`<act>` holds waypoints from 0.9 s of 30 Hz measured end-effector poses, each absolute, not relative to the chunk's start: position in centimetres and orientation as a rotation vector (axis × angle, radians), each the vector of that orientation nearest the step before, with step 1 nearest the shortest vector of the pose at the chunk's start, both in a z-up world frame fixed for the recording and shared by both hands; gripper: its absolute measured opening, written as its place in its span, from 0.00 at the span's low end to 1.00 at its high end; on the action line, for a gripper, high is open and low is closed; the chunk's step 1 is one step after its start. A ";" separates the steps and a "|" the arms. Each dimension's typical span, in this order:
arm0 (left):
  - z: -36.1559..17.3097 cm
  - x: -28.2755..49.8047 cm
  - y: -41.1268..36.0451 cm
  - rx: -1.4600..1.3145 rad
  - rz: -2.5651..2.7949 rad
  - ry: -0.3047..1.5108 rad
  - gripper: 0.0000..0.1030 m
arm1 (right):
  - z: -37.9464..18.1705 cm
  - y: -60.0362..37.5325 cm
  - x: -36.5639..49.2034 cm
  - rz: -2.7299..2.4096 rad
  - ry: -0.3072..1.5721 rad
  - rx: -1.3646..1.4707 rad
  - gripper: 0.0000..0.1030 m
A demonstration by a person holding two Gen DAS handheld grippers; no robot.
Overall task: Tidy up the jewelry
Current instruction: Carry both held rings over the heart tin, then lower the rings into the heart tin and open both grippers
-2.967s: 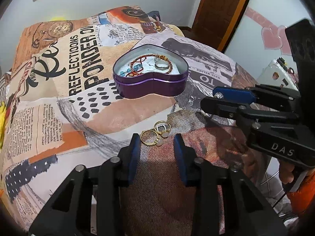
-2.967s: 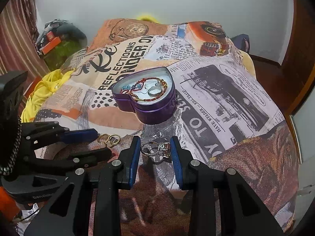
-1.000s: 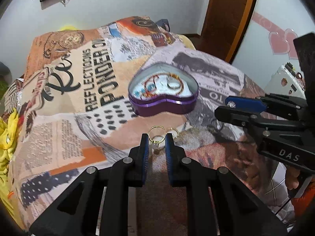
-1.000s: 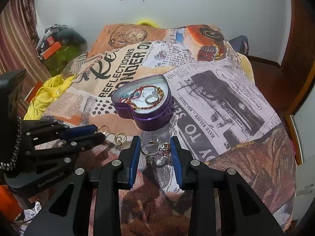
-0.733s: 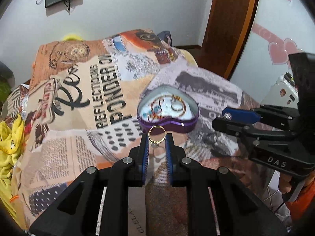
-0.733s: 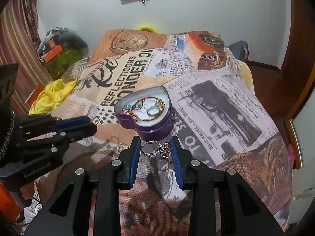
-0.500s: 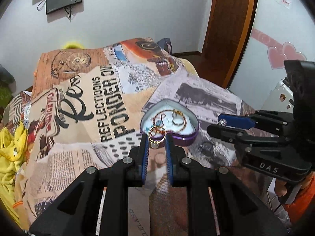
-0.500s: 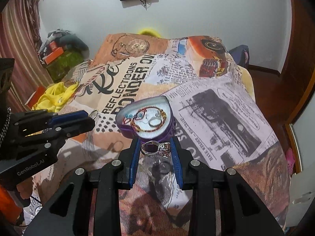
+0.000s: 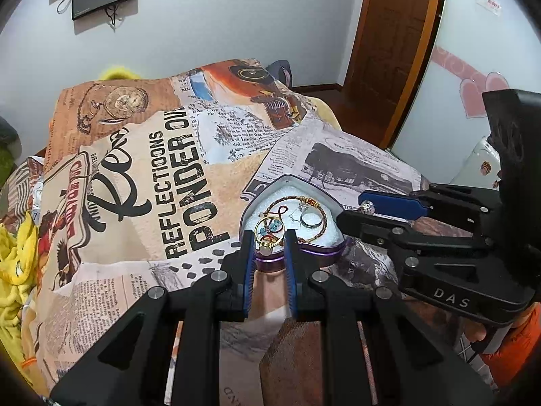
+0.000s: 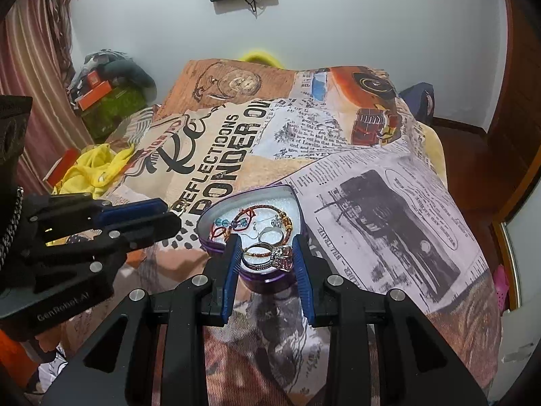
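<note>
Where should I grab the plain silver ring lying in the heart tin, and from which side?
Judging by its pose, come from straight above. The silver ring lies flat on the white lining of the heart tin, hole up, so pinch across its band, one finger inside the hole. The tin's wall blocks a sideways approach, and the beaded bracelet curves close beside it, so keep the fingers narrow.

Left gripper (image 9: 269, 241) clamped tight, raised; right gripper (image 10: 267, 253) clamped wider, level beside it, tips converging.
</note>
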State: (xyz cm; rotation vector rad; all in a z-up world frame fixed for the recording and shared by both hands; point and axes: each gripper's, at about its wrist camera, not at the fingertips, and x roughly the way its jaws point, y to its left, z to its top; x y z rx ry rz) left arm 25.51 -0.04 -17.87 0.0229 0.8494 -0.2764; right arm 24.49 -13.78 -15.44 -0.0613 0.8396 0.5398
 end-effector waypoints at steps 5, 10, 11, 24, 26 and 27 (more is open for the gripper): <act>-18.4 26.3 0.1 0.016 -0.288 0.864 0.15 | -15.9 -13.4 25.3 0.546 0.849 -0.069 0.27; -18.8 27.1 0.0 0.015 -0.300 0.877 0.15 | -16.5 -13.0 25.8 0.551 0.862 -0.074 0.27; -18.9 27.3 0.1 0.013 -0.301 0.881 0.15 | -16.6 -13.0 25.9 0.551 0.865 -0.075 0.27; -19.8 28.2 0.4 -0.011 -0.301 0.904 0.15 | -17.3 -12.4 26.4 0.569 0.888 -0.077 0.27; -19.8 28.2 0.4 -0.014 -0.303 0.904 0.15 | -17.3 -12.3 26.4 0.572 0.891 -0.078 0.27; -19.8 28.2 0.4 -0.016 -0.303 0.905 0.15 | -17.4 -12.3 26.4 0.573 0.893 -0.078 0.27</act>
